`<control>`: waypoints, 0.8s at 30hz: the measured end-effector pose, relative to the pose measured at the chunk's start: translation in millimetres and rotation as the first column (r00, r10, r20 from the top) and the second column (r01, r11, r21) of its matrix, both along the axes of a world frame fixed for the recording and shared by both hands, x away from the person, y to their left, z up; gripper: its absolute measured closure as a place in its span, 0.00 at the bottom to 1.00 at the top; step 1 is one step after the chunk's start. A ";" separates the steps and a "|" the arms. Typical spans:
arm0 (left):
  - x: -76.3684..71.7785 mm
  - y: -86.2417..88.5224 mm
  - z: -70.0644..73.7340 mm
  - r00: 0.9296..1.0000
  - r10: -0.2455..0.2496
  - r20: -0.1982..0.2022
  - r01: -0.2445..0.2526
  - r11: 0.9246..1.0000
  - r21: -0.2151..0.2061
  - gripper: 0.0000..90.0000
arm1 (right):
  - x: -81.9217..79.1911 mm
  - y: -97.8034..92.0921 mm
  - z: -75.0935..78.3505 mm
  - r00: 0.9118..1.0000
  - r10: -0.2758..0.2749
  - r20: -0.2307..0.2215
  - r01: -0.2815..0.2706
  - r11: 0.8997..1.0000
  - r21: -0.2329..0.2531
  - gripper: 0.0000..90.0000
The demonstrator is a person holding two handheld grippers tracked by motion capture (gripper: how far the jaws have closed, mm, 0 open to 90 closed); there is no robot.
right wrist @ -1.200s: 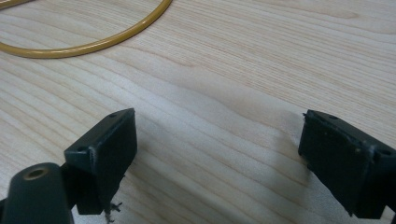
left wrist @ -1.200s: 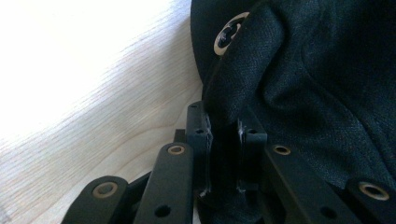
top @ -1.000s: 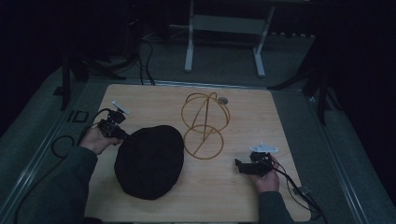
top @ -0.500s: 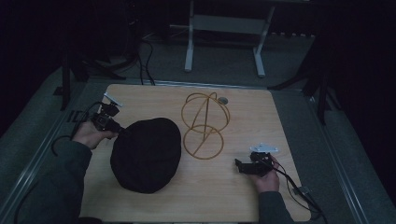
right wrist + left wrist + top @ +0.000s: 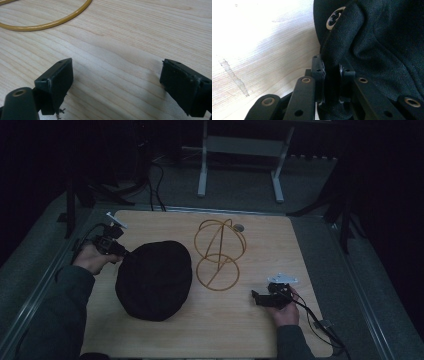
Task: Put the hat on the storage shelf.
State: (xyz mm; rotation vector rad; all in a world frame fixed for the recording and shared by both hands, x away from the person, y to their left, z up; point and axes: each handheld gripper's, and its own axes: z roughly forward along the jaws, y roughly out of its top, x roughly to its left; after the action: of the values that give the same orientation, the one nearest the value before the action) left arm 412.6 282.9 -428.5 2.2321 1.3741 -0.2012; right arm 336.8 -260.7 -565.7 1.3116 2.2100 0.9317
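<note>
A black cloth hat (image 5: 154, 279) lies on the left half of the wooden table (image 5: 260, 240). My left gripper (image 5: 121, 253) is shut on its left edge; in the left gripper view the jaws pinch a fold of the black hat fabric (image 5: 372, 45) near a metal eyelet (image 5: 333, 20). A gold wire hat stand (image 5: 219, 252) rises at the table's middle, its base ring (image 5: 47, 21) lying flat on the wood. My right gripper (image 5: 256, 297) rests low at the front right, open, with bare wood between its jaws (image 5: 116, 75).
A small round metal piece (image 5: 239, 227) sits behind the wire stand. A white metal frame (image 5: 240, 150) stands on the floor beyond the table. Cables trail from both grippers over the table edges.
My left gripper has pulled the hat leftward and slightly away from the stand. The right gripper has not moved.
</note>
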 end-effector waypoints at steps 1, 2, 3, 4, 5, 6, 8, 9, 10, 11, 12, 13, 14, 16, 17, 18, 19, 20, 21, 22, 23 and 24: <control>0.2 0.2 1.2 1.000 0.003 0.000 -0.003 1.000 0.000 0.88 | 0.0 0.0 0.0 1.000 0.000 0.000 0.000 1.000 0.000 0.13; 0.2 0.2 1.2 1.000 0.003 0.000 -0.003 1.000 0.000 0.88 | 0.0 0.0 0.0 1.000 0.000 0.000 0.000 1.000 0.000 0.13; 0.7 0.7 3.3 1.000 0.003 0.001 -0.003 1.000 -0.001 0.88 | 0.0 0.0 0.0 1.000 0.000 0.000 0.000 1.000 0.000 0.13; 0.9 0.8 4.7 1.000 0.004 0.002 -0.004 1.000 -0.002 0.88 | 0.0 0.0 0.0 1.000 0.000 0.001 0.000 1.000 -0.001 0.13; 1.1 1.0 6.1 1.000 0.007 0.002 -0.007 1.000 -0.006 0.88 | 0.0 0.0 0.0 1.000 0.000 0.000 0.000 1.000 0.001 0.13; 1.5 1.5 7.0 1.000 0.006 0.003 -0.006 1.000 -0.009 0.88 | 0.0 0.0 0.0 1.000 0.000 0.000 0.000 1.000 0.001 0.13; 1.9 2.5 8.8 1.000 0.011 0.001 -0.011 1.000 -0.023 0.88 | 0.0 0.1 0.0 1.000 0.000 0.000 0.000 1.000 0.001 0.13; 2.2 3.5 9.6 1.000 0.014 0.000 -0.014 0.999 -0.031 0.88 | 0.0 0.0 0.0 1.000 0.000 0.000 0.000 1.000 0.000 0.13; 2.5 4.1 10.4 1.000 0.015 0.000 -0.015 0.999 -0.032 0.88 | 0.0 0.1 0.0 1.000 0.000 0.000 0.000 1.000 0.001 0.13; 2.6 4.3 11.2 1.000 0.017 0.001 -0.017 0.999 -0.034 0.88 | 0.0 0.1 0.0 1.000 -0.001 0.000 0.001 1.000 0.001 0.13; 2.9 4.6 12.6 1.000 0.017 0.003 -0.016 0.999 -0.034 0.88 | 0.0 0.1 0.0 1.000 0.000 0.000 0.000 1.000 0.001 0.13; 3.2 4.8 14.0 1.000 0.016 0.006 -0.016 0.999 -0.031 0.88 | 0.0 0.1 0.0 1.000 -0.001 0.000 0.001 1.000 0.001 0.13; 3.4 4.8 15.7 1.000 0.015 0.007 -0.015 0.999 -0.028 0.88 | 0.0 0.1 0.0 1.000 -0.001 0.000 0.001 1.000 0.001 0.13; 3.8 4.7 19.2 1.000 0.016 0.009 -0.016 0.999 -0.028 0.88 | 0.0 0.1 0.0 1.000 0.000 -0.001 0.000 1.000 0.002 0.13; 4.1 4.7 20.8 1.000 0.015 0.012 -0.015 0.999 -0.030 0.87 | 0.0 0.1 0.0 1.000 -0.001 0.000 0.001 1.000 0.001 0.13; 4.4 5.0 22.3 1.000 0.017 0.012 -0.017 0.999 -0.037 0.88 | 0.0 0.1 0.0 1.000 -0.001 0.000 0.001 1.000 0.001 0.13; 4.7 5.5 23.0 1.000 0.017 0.012 -0.016 0.999 -0.041 0.88 | 0.0 0.1 0.0 1.000 -0.001 0.000 0.001 1.000 0.001 0.13; 5.1 6.1 23.6 1.000 0.020 0.010 -0.019 0.999 -0.046 0.88 | 0.0 0.1 0.0 1.000 -0.001 0.000 0.001 1.000 0.001 0.13; 5.4 6.8 24.0 1.000 0.021 0.010 -0.020 0.999 -0.050 0.88 | 0.0 0.1 0.0 1.000 -0.001 -0.001 0.001 1.000 0.001 0.13; 5.6 7.3 24.2 1.000 0.024 0.009 -0.023 0.998 -0.052 0.88 | 0.0 0.1 0.0 1.000 0.000 0.000 0.000 1.000 0.001 0.13; 5.8 7.8 24.4 1.000 0.024 0.008 -0.024 0.998 -0.053 0.88 | 0.0 0.1 0.0 1.000 -0.001 0.000 0.001 1.000 0.001 0.13; 6.1 8.4 24.6 1.000 0.025 0.008 -0.024 0.998 -0.055 0.87 | 0.0 0.1 0.0 1.000 -0.001 0.000 0.001 1.000 0.001 0.13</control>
State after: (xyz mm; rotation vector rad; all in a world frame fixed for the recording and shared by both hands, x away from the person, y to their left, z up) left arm 418.7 291.2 -403.9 2.1678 1.3743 -0.2177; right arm 336.8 -260.6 -565.7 1.3130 2.2096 0.9330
